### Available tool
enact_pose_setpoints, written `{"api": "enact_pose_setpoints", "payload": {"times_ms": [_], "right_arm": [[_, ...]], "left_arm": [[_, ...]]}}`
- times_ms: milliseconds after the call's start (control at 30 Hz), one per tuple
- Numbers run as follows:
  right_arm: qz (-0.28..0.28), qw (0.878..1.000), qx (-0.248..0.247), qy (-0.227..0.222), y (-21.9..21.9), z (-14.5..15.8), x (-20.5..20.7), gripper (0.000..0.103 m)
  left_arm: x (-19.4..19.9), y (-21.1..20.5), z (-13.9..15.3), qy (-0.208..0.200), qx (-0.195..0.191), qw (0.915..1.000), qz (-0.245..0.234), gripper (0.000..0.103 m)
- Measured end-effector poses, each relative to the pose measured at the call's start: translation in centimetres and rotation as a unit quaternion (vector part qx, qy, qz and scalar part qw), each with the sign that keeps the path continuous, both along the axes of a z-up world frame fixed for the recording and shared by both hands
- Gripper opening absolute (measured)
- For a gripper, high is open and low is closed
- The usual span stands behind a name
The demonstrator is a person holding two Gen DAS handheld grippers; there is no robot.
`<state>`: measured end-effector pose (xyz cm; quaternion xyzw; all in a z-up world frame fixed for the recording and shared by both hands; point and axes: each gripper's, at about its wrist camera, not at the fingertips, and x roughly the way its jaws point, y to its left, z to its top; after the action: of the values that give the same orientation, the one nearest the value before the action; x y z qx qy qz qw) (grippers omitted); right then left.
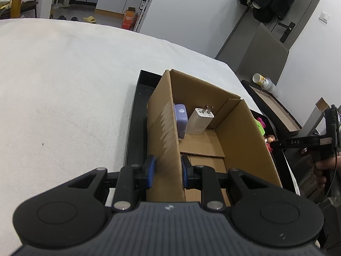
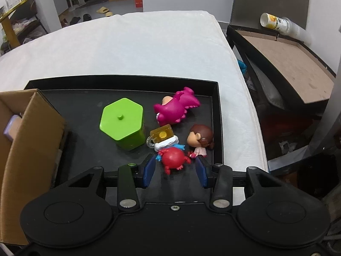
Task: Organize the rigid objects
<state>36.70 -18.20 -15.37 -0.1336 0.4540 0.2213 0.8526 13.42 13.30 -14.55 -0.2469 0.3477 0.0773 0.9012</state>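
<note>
My left gripper (image 1: 168,170) is shut on the left wall of a cardboard box (image 1: 166,115), one blue pad on each side of the wall. Inside the box a white charger (image 1: 199,120) and a purple block (image 1: 181,118) lean at the far end. In the right wrist view my right gripper (image 2: 175,167) stands open low over a black tray (image 2: 89,132). A red crab toy (image 2: 173,157) lies between its fingertips, untouched by the pads. Around it lie a yellow keychain charm (image 2: 162,136), a brown-haired doll figure (image 2: 201,139), a pink dinosaur (image 2: 178,107) and a green hexagonal container (image 2: 123,123).
The tray rests on a white cloth-covered table (image 2: 138,44). The cardboard box (image 2: 23,149) fills the tray's left side. To the right of the table stands a low black shelf (image 2: 294,64) with a tipped cup (image 2: 275,22). A hand (image 1: 321,168) holds the right gripper at the frame's edge.
</note>
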Motion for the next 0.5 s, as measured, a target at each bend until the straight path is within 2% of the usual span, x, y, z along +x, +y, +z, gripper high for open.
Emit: {"api": "enact_pose_setpoints", "payload": {"times_ms": [267, 367, 433, 500], "right_arm": [[0.053, 0.998, -0.018, 0.004, 1.7, -0.9, 0.7, 0.042], [0.057, 0.998, -0.029, 0.011, 2.2, -1.4, 1.1, 0.043], [0.059, 0.998, -0.037, 0.010, 2.5, -1.6, 1.3, 0.045], [0.074, 0.996, -0.046, 0.006, 3.0, -1.7, 1.2, 0.056]], "left_arm": [[0.0, 0.2, 0.0, -0.001, -0.007, 1.0000, 0.000, 0.023], [0.0, 0.3, -0.1, -0.002, -0.007, 1.0000, -0.001, 0.023], [0.0, 0.2, -0.1, -0.002, -0.008, 1.0000, -0.001, 0.023], [0.0, 0.3, -0.1, -0.002, -0.010, 0.9999, -0.001, 0.023]]}}
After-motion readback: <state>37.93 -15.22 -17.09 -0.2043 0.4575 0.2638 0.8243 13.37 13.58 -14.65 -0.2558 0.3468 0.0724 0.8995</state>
